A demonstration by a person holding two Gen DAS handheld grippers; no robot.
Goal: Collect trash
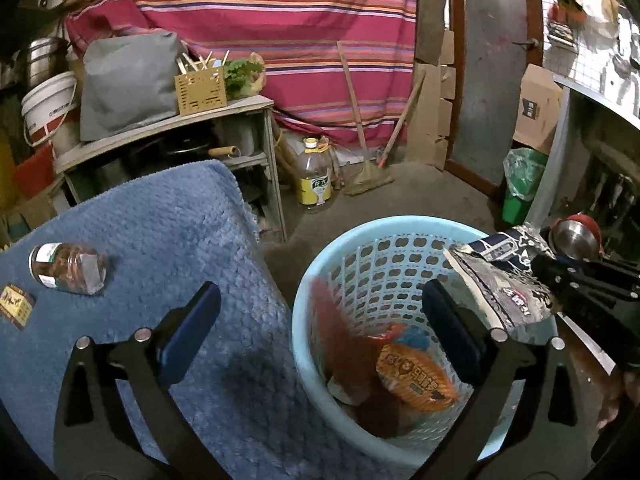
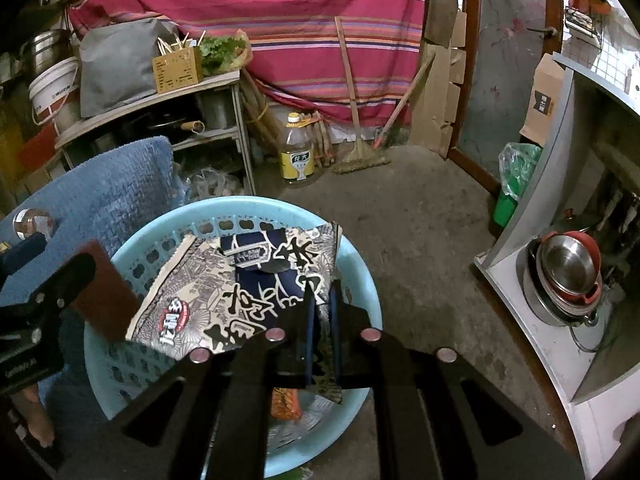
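Observation:
My left gripper [image 1: 320,320] is open over the light blue plastic basket [image 1: 304,280]. A blurred red-brown flat piece [image 1: 332,320] sits in the gap, and neither pad touches it. In the right wrist view that piece [image 2: 104,292] is over the basket's left rim [image 2: 120,248]. My right gripper [image 2: 322,304] is shut on a black-and-white printed snack bag [image 2: 240,280], held over the basket. In the left wrist view the bag [image 1: 492,276] hangs at the basket's right rim. An orange snack packet [image 1: 416,376] lies inside the basket. A glass jar [image 1: 68,268] and a small yellow box [image 1: 16,306] lie on the blue mat [image 1: 160,232].
On the concrete floor behind the basket stand an oil bottle [image 1: 314,176], a broom [image 1: 366,168] and a green lined bin [image 1: 520,188]. A cluttered shelf [image 1: 168,128] stands at the back left. A white cabinet holding steel bowls [image 2: 568,276] is on the right.

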